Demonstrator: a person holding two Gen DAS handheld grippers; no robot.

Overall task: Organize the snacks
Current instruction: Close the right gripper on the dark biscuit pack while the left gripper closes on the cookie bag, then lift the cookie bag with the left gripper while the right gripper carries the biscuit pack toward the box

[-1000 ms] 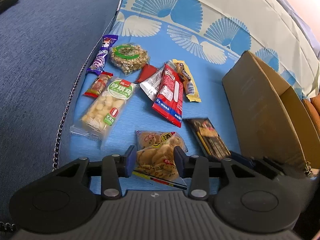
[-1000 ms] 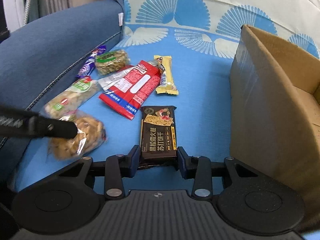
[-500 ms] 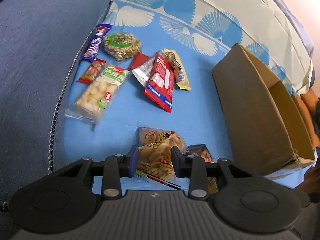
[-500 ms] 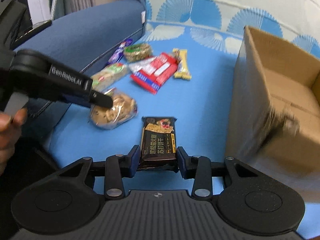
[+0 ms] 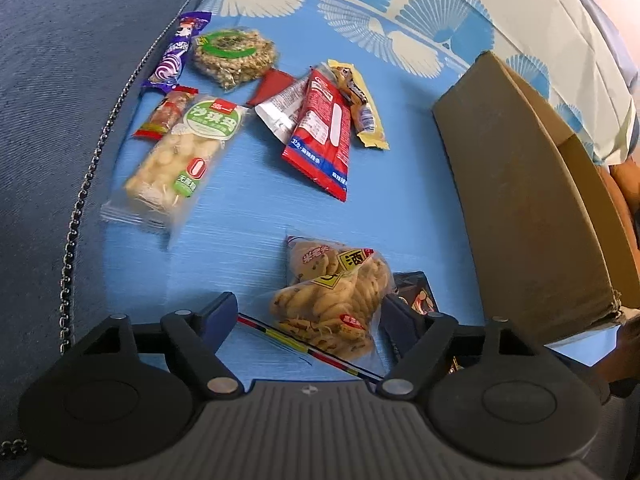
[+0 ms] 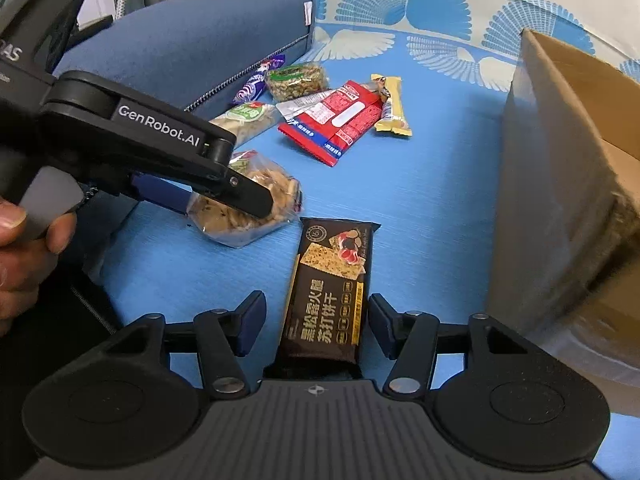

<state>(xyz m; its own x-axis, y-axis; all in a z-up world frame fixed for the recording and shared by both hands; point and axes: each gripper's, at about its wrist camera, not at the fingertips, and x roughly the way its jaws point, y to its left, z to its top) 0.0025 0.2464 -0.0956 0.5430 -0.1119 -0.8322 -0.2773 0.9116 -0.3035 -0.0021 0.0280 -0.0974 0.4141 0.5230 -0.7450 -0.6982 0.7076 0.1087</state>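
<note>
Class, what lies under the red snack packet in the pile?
A silver packet pokes out beneath the red snack packet's left edge; a yellow bar lies at its right. Whatever else it covers is hidden.

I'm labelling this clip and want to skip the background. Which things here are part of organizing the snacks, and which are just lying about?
Part of the job:
- cookie bag between the open left gripper
- black cracker pack between the open right gripper
- red packet
- green-label puff pack
- cardboard box

Just there:
- blue sofa arm
- patterned sheet
</note>
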